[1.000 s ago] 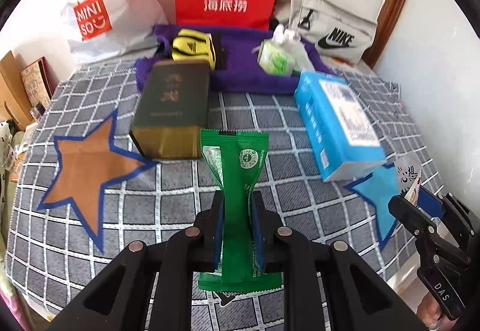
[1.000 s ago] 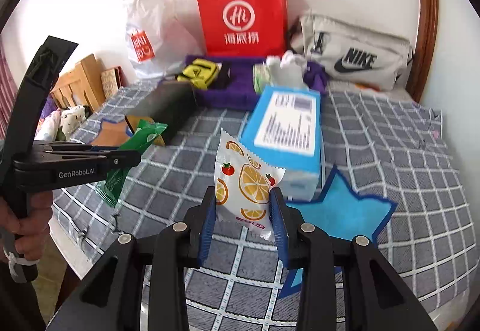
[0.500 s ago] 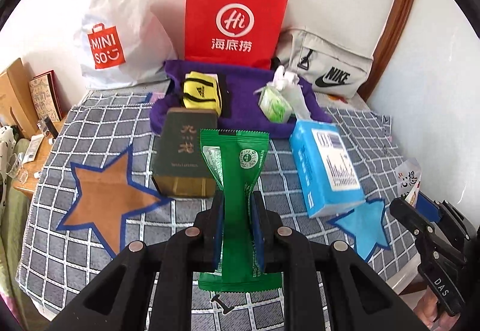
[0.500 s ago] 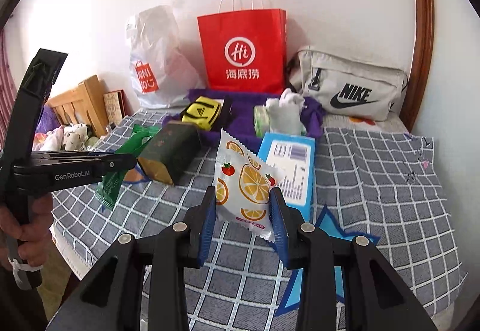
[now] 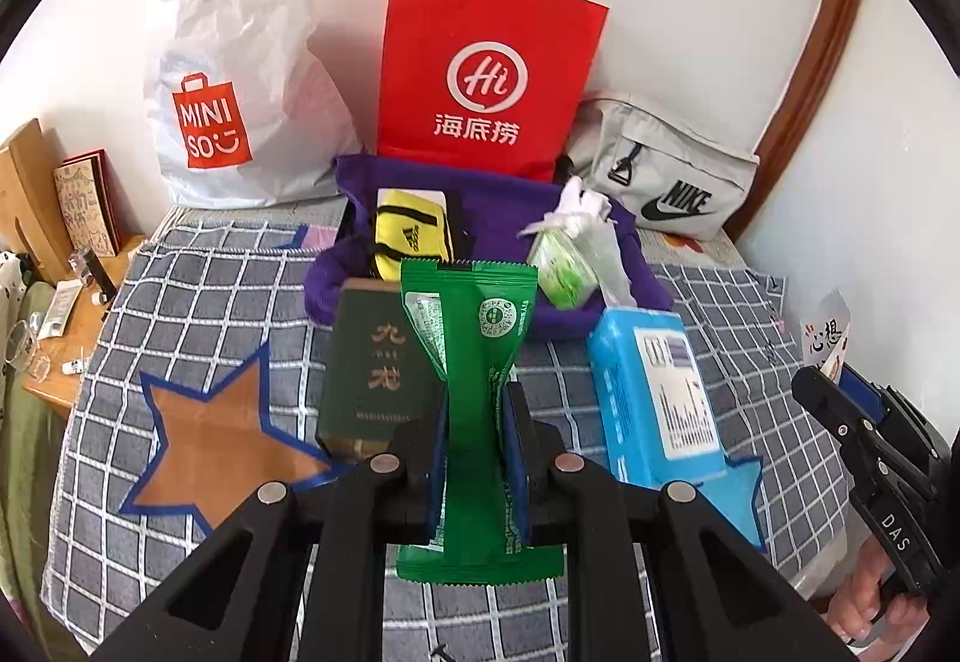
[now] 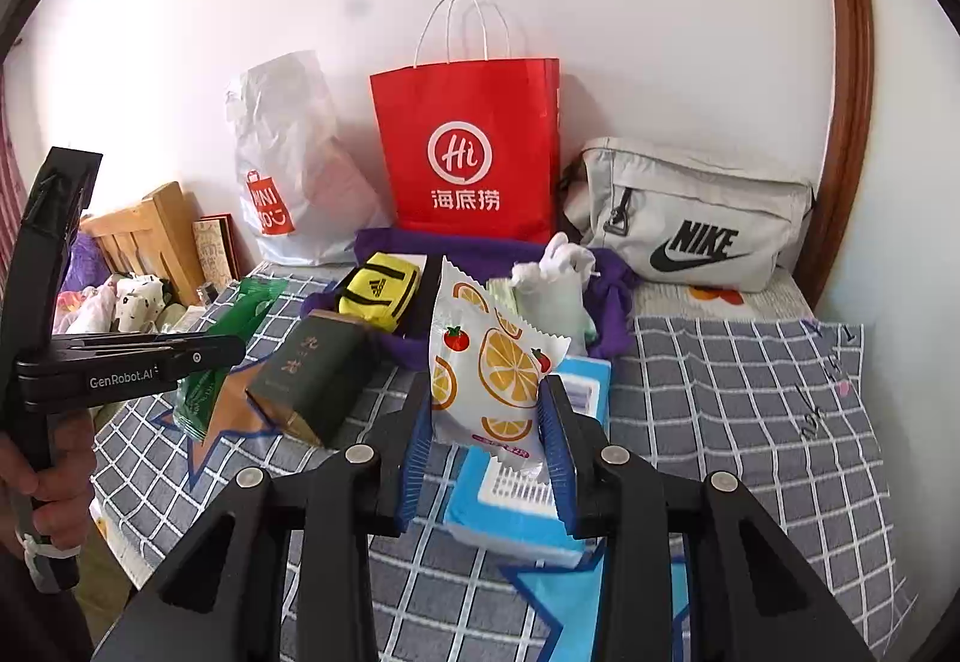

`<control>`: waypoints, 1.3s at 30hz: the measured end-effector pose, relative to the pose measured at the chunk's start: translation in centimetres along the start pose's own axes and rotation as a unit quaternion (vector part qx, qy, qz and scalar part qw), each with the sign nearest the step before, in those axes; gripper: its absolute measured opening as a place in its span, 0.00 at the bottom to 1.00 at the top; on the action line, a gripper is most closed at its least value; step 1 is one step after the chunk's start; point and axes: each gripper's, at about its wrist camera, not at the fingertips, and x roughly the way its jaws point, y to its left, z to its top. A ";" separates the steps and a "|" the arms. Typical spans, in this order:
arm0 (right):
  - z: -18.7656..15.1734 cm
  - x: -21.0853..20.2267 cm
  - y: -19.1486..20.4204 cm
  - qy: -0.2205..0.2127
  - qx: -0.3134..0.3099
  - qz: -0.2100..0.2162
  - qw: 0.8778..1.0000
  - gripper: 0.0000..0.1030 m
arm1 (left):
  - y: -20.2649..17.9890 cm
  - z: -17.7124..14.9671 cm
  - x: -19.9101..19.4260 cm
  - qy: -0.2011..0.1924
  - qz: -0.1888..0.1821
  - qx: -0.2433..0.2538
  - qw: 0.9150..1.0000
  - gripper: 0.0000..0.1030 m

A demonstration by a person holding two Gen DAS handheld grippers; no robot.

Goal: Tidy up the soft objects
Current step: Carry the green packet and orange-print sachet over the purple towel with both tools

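Note:
My left gripper (image 5: 474,425) is shut on a green snack packet (image 5: 474,356) and holds it upright above the checked cloth. My right gripper (image 6: 489,422) is shut on a white packet with orange slices (image 6: 489,362), held above the blue tissue pack (image 6: 522,506). The green packet also shows at the left of the right wrist view (image 6: 222,356), and the right gripper shows at the right edge of the left wrist view (image 5: 840,398). An orange star patch (image 5: 222,446) and a blue star patch (image 5: 729,488) lie on the cloth.
A dark green box (image 5: 378,362) and the blue tissue pack (image 5: 660,386) lie mid-cloth. Behind them a purple cloth (image 5: 510,206) holds a yellow pouch (image 5: 414,233) and a green-white bundle (image 5: 567,254). A red bag (image 5: 486,80), white Miniso bag (image 5: 234,80) and grey Nike bag (image 5: 666,176) line the wall.
Both grippers have pulled back and up from the cloth with their packets still held. More of the wall and bags shows now.

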 end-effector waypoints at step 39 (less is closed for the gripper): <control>10.8 16.2 -4.7 0.022 0.002 0.000 1.000 0.34 | 1.8 12.0 10.2 0.009 -0.004 -0.022 1.000 0.16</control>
